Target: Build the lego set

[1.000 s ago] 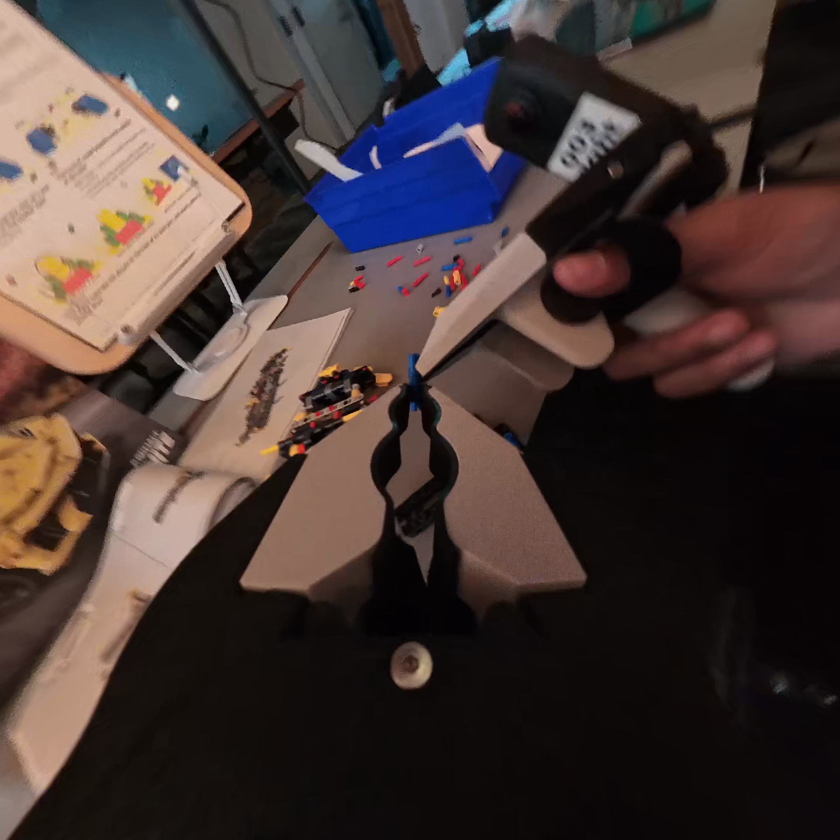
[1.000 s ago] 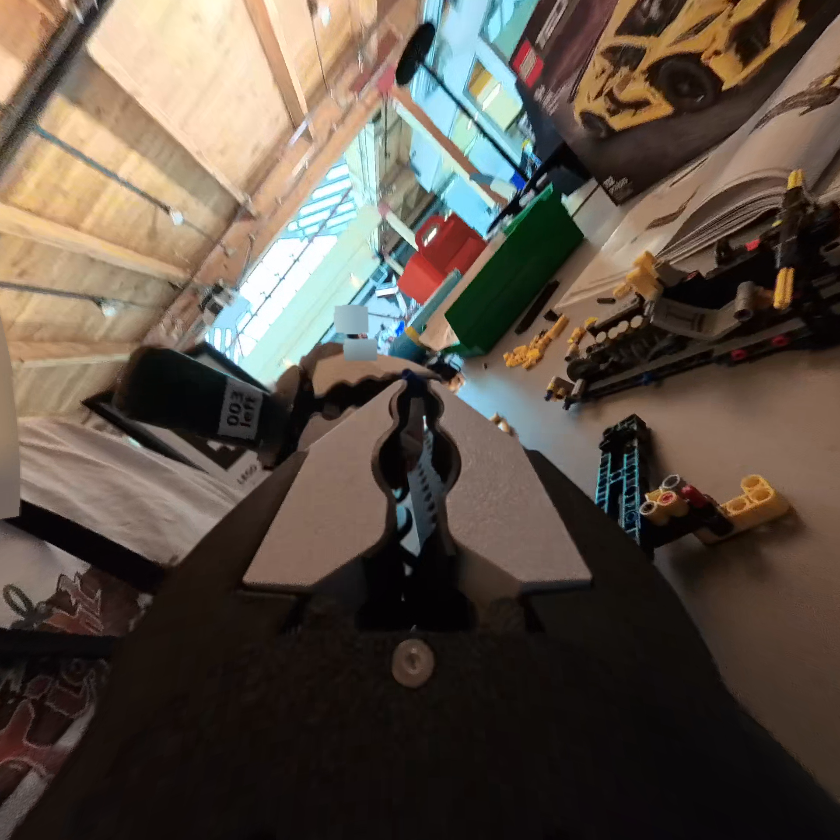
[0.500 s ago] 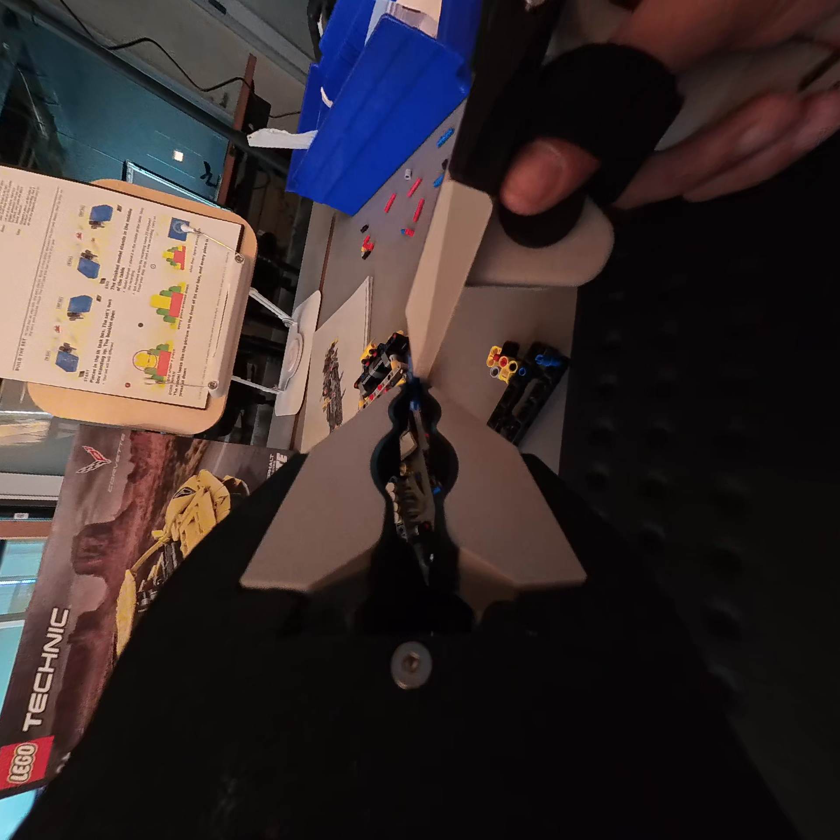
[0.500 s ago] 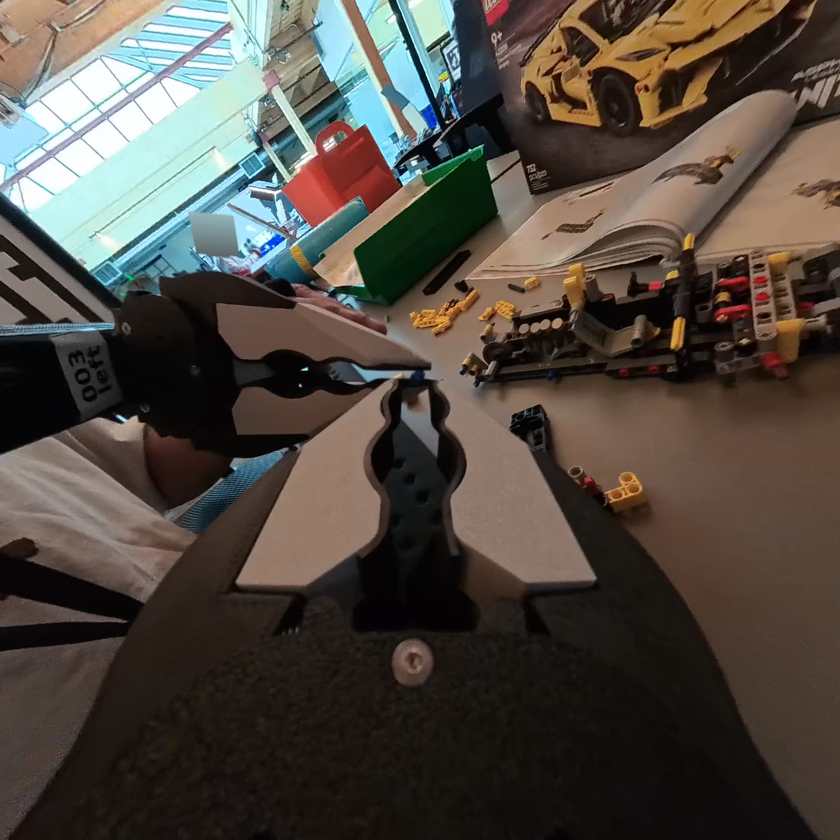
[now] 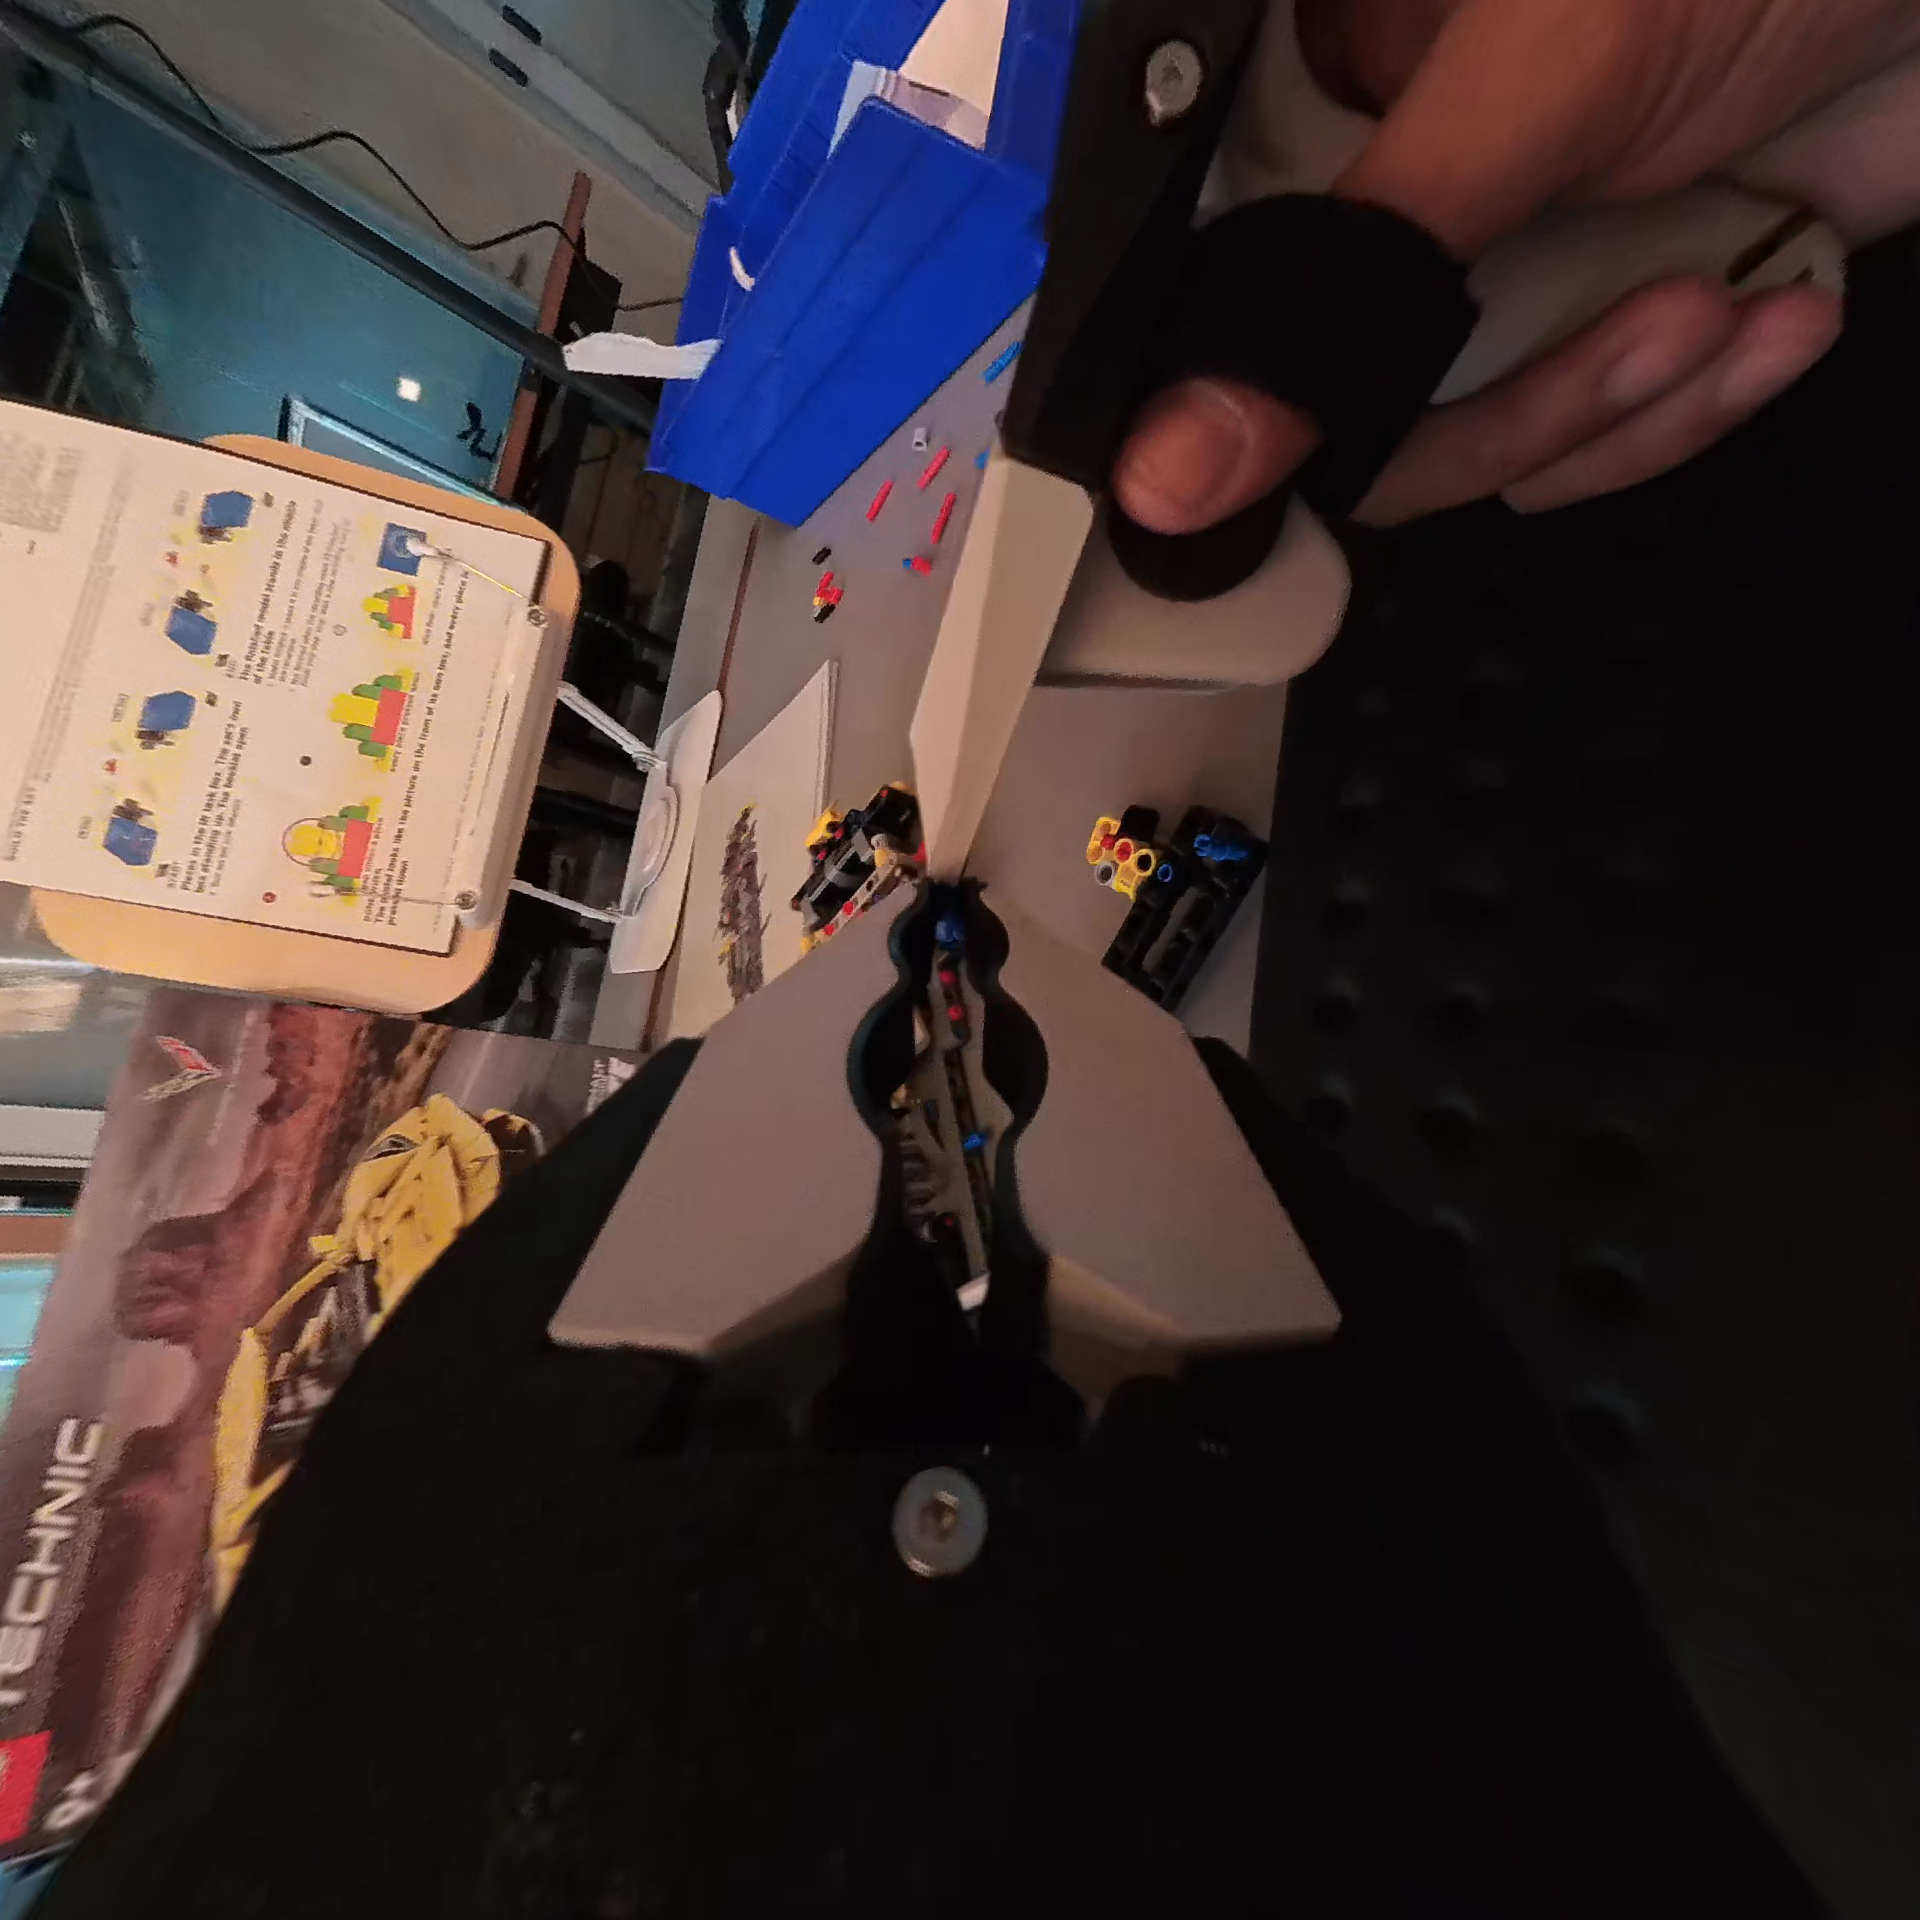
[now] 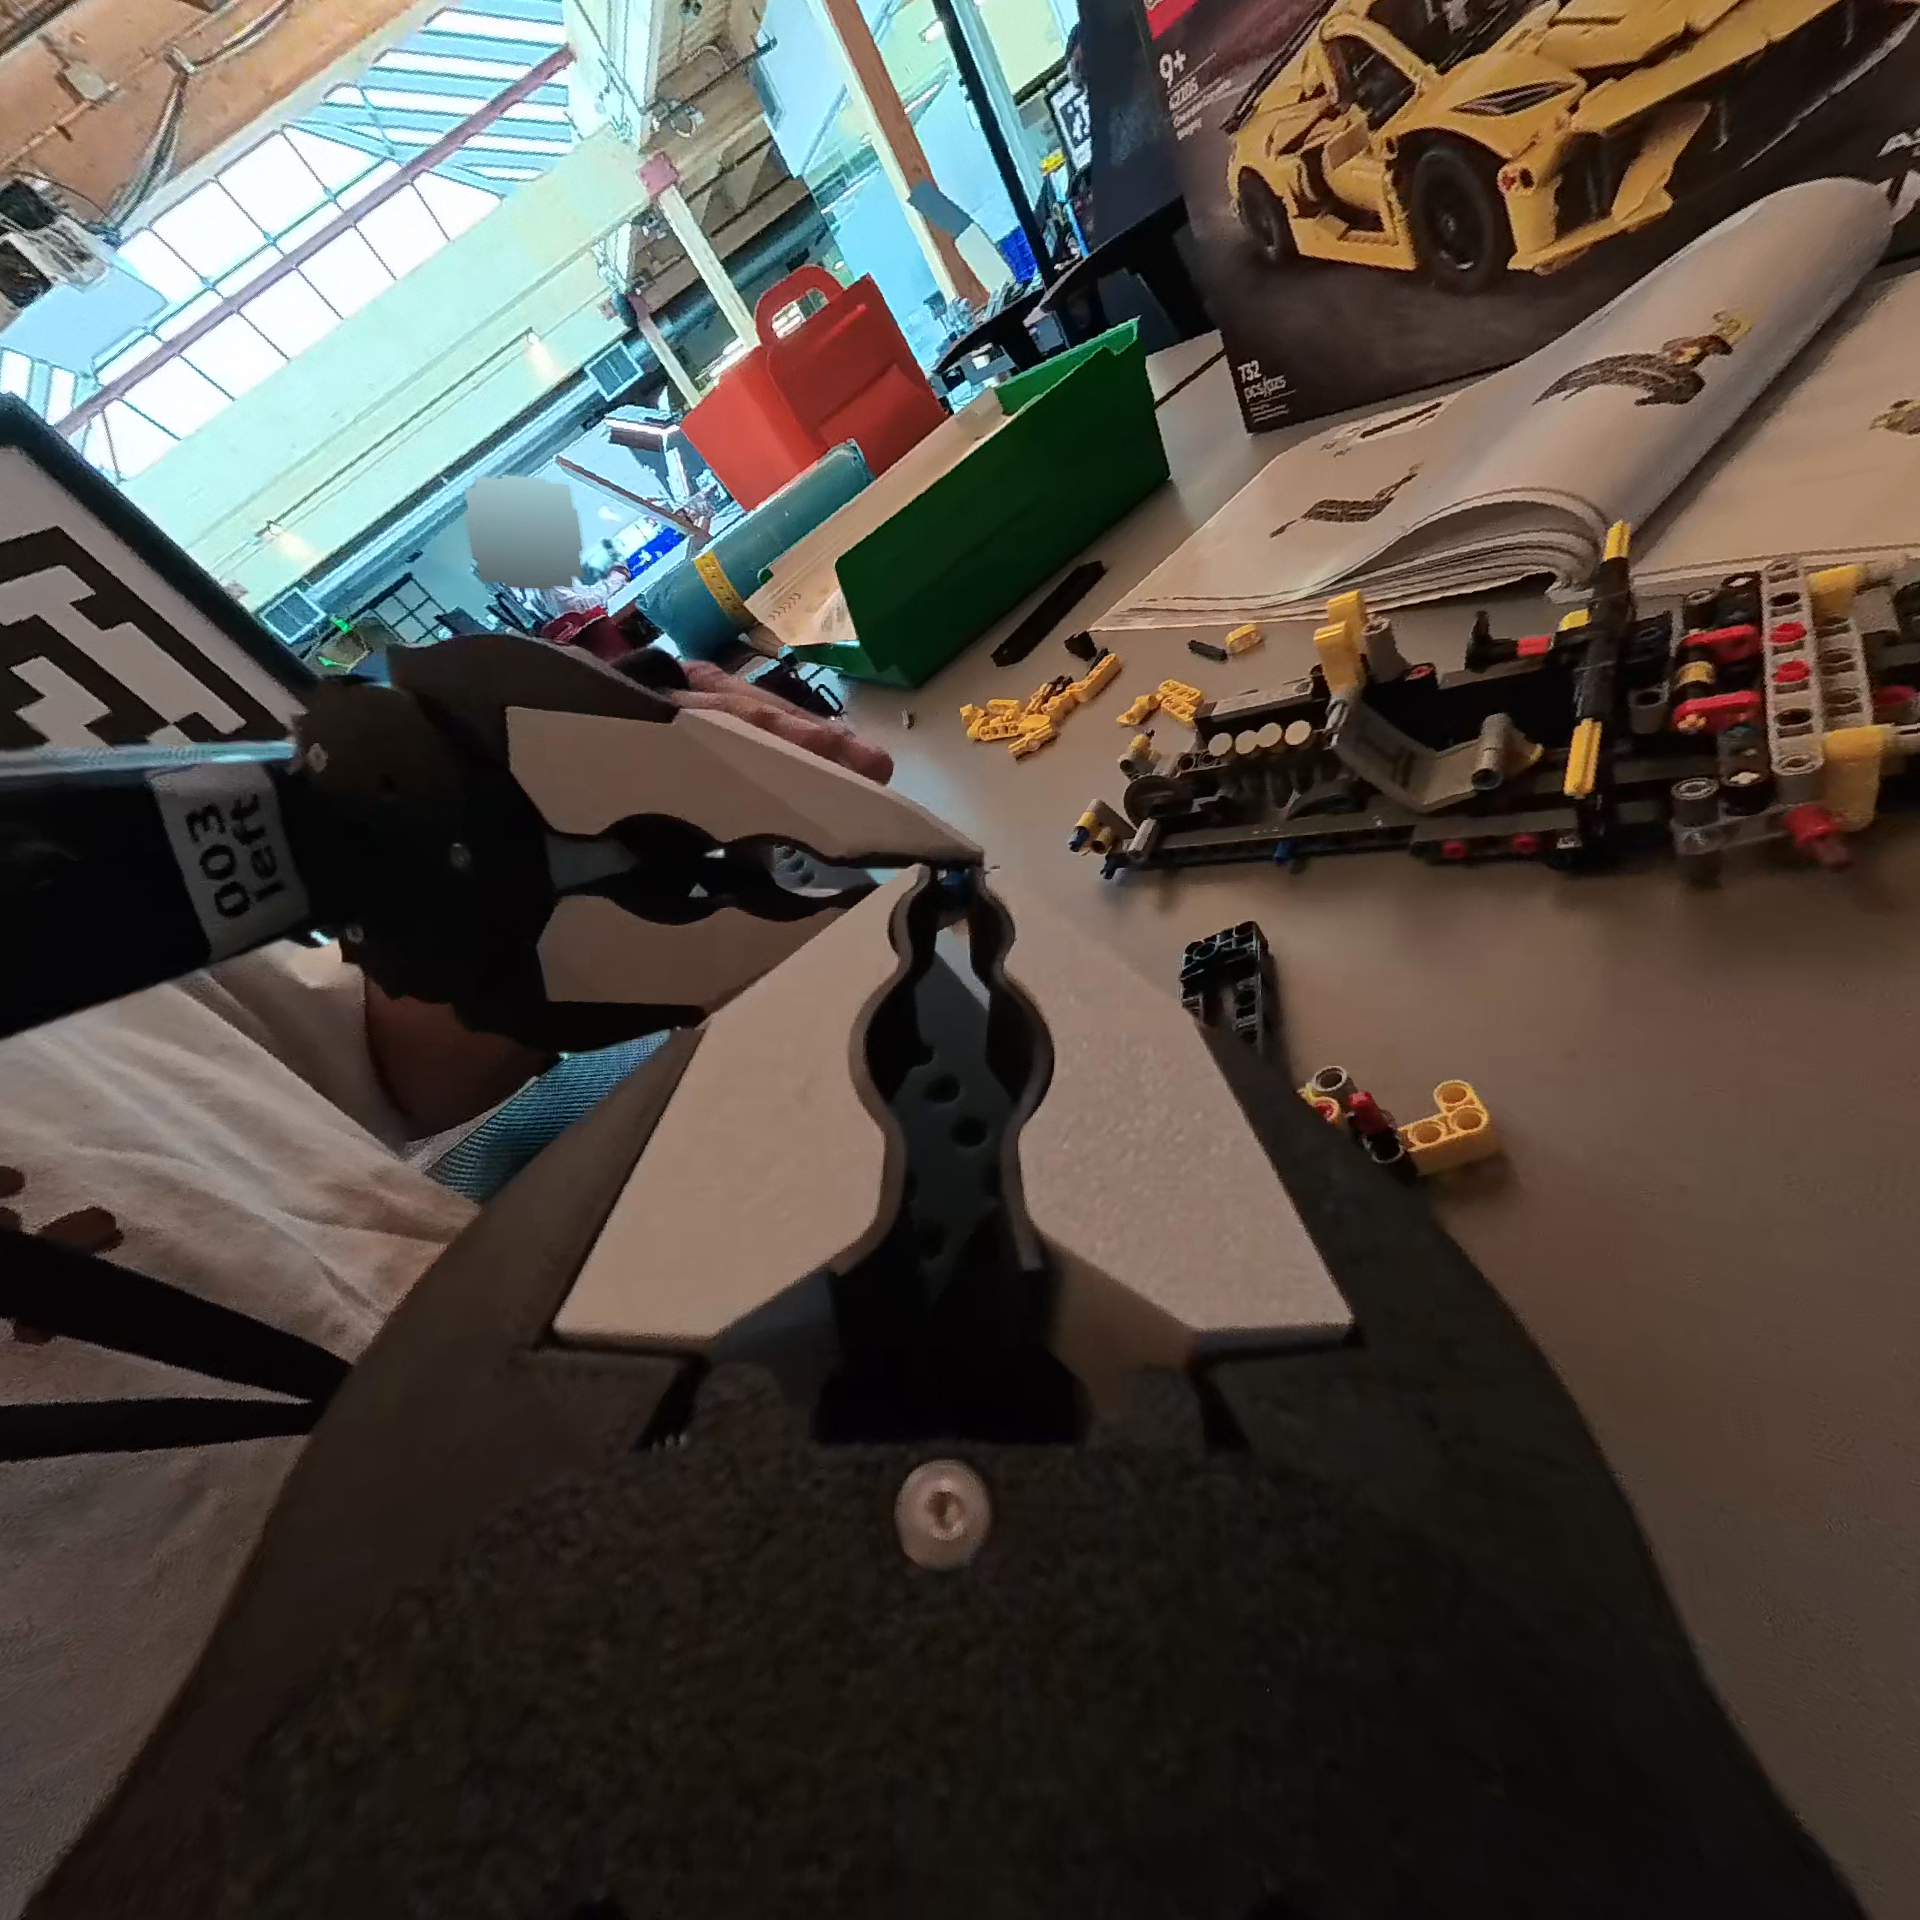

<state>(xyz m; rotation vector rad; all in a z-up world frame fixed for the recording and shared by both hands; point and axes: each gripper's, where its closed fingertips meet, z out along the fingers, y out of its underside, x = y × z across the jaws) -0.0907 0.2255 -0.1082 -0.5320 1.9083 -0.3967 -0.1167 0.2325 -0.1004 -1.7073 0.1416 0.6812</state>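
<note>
Grey surface (image 6: 1558, 1299) carries the chassis (image 6: 1538, 748) upper right; mid-frame we meet left gripper (image 6: 961, 854) and right gripper (image 6: 951, 888) tip-to-tip, both clenched on one blue pin (image 5: 945, 928), probably passing it across.

In the right wrist view, the chassis (image 6: 1538, 748) is lying at centre right on the bench (image 6: 1558, 1299), the open manual (image 6: 1507, 499) sitting behind it and the box (image 6: 1455, 177) standing at upper right. A bin (image 6: 997, 530) is sitting left of the manual, loose pieces (image 6: 1039, 707) lying before it.
</note>
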